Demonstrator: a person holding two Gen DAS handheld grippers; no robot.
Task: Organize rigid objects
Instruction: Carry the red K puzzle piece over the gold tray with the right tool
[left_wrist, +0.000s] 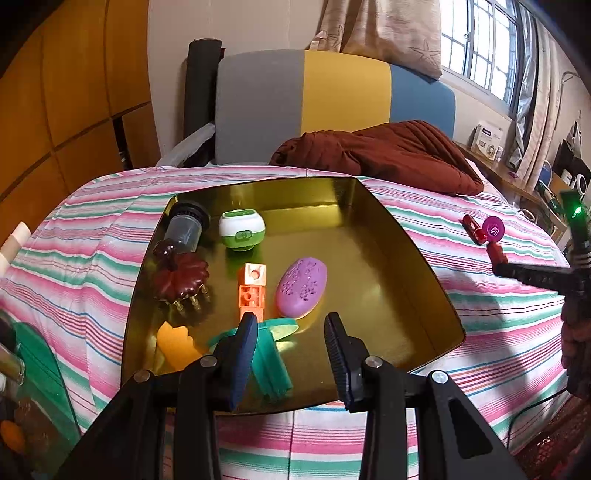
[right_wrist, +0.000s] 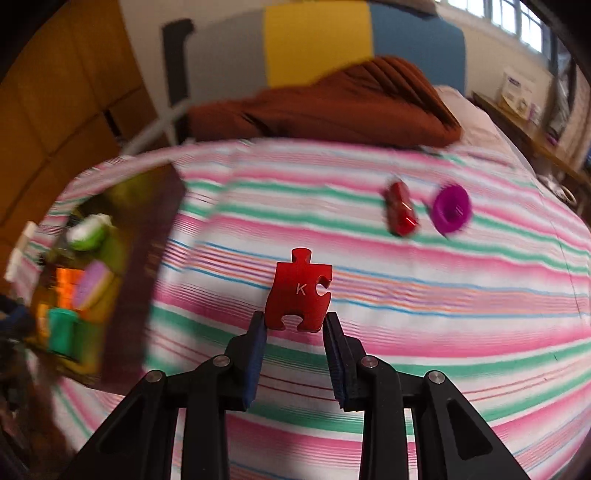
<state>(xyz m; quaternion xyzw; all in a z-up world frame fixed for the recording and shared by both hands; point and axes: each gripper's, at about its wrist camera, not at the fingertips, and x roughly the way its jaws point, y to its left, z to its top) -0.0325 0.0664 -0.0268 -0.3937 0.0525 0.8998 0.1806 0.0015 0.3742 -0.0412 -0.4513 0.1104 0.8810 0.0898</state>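
Observation:
A gold metal tray (left_wrist: 406, 266) lies on the striped bed. It holds a purple oval soap shape (left_wrist: 302, 287), orange bricks (left_wrist: 252, 288), a green-and-white round case (left_wrist: 242, 229), a brown pumpkin-shaped brush (left_wrist: 181, 278), a clear jar (left_wrist: 184, 227), a teal piece (left_wrist: 271, 354) and an orange piece (left_wrist: 173, 345). My left gripper (left_wrist: 291, 325) hovers open over the tray's near side with nothing between its fingers. My right gripper (right_wrist: 295, 321) is shut on a red puzzle piece (right_wrist: 301, 291) marked K, lifted above the bedspread to the right of the tray (right_wrist: 147, 266).
A small red object (right_wrist: 400, 214) and a magenta ring (right_wrist: 451, 213) lie on the bedspread, far right of the tray. A brown blanket (left_wrist: 388, 151) is bunched against the grey, yellow and blue headboard (left_wrist: 332, 103). A wooden wardrobe (left_wrist: 55, 110) stands on the left.

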